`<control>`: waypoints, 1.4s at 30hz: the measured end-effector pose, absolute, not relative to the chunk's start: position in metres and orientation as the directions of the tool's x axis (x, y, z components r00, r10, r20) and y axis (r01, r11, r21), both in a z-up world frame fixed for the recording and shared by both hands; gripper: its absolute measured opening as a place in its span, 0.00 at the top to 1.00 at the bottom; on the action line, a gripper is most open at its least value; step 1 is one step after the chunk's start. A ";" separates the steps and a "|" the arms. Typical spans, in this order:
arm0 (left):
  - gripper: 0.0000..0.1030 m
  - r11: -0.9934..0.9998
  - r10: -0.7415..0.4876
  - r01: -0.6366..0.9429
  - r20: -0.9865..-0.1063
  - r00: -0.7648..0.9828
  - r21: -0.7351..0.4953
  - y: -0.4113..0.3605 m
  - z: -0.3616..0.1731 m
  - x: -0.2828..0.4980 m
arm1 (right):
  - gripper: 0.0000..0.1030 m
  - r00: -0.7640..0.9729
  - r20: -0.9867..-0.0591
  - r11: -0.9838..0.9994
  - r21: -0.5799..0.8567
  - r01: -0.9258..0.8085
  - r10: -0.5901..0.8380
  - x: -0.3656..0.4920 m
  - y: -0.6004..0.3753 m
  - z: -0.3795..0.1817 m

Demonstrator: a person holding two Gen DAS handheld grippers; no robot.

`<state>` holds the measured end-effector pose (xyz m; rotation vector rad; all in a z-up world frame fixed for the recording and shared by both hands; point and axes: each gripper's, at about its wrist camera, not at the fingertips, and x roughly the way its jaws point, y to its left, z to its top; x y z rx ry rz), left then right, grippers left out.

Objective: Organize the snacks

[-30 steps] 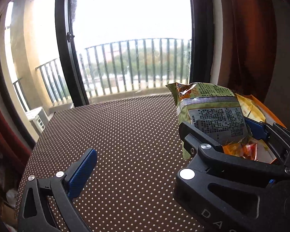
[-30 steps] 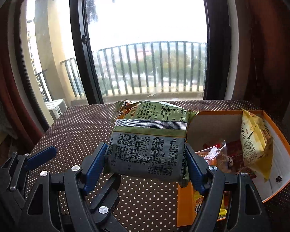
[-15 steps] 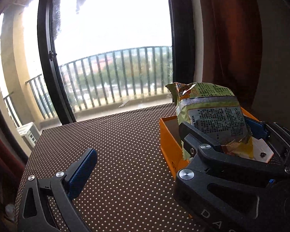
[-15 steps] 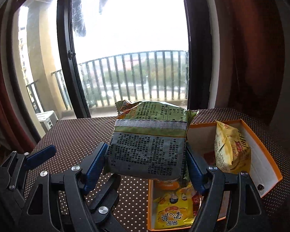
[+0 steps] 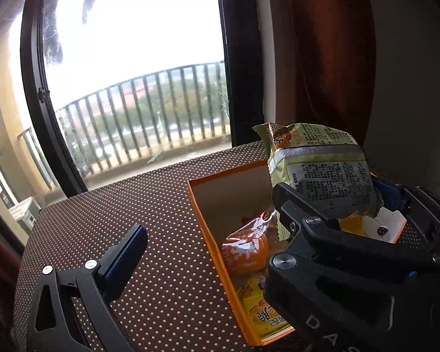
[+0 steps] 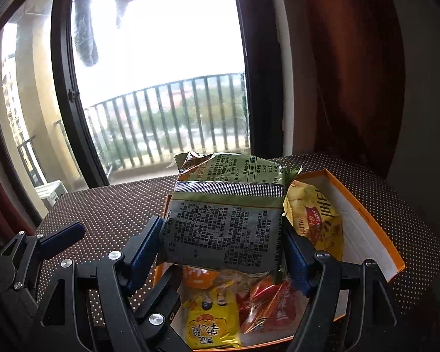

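Observation:
My right gripper (image 6: 223,252) is shut on a green snack packet (image 6: 226,220) and holds it upright above the orange box (image 6: 366,217). The packet also shows in the left wrist view (image 5: 325,173), over the box (image 5: 208,234). Inside the box lie a yellow packet (image 6: 211,322), a red packet (image 6: 267,308) and a yellow bag (image 6: 316,223) leaning on the right wall. My left gripper (image 5: 208,234) is open and empty; its left finger (image 5: 126,252) is over the dotted tablecloth, left of the box.
The table has a brown dotted cloth (image 5: 117,199). A large window with a balcony railing (image 6: 167,117) stands behind the table. A dark red curtain (image 6: 352,73) hangs at the right. The table's far edge runs along the window.
Both grippers have moved right and forward. The green packet now hangs over the middle of the box, and more of the box's inside shows in both views.

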<state>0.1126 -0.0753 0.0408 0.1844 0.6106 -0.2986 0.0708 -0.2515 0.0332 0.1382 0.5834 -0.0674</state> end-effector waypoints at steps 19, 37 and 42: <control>0.01 0.951 -0.169 0.302 -0.700 0.694 0.070 -0.092 -0.002 0.144 | 0.19 0.747 -0.665 0.977 0.161 0.136 0.006 0.123 -0.258 -0.020; 0.01 0.952 -0.200 0.304 -0.676 0.709 0.036 -0.072 -0.005 0.117 | 0.08 0.759 -0.647 0.984 0.083 0.158 -0.067 0.082 -0.250 -0.008; 0.00 0.959 -0.192 0.279 -0.623 0.759 0.044 -0.062 0.010 0.096 | 0.08 0.784 -0.618 0.988 0.073 0.135 -0.062 0.065 -0.242 0.005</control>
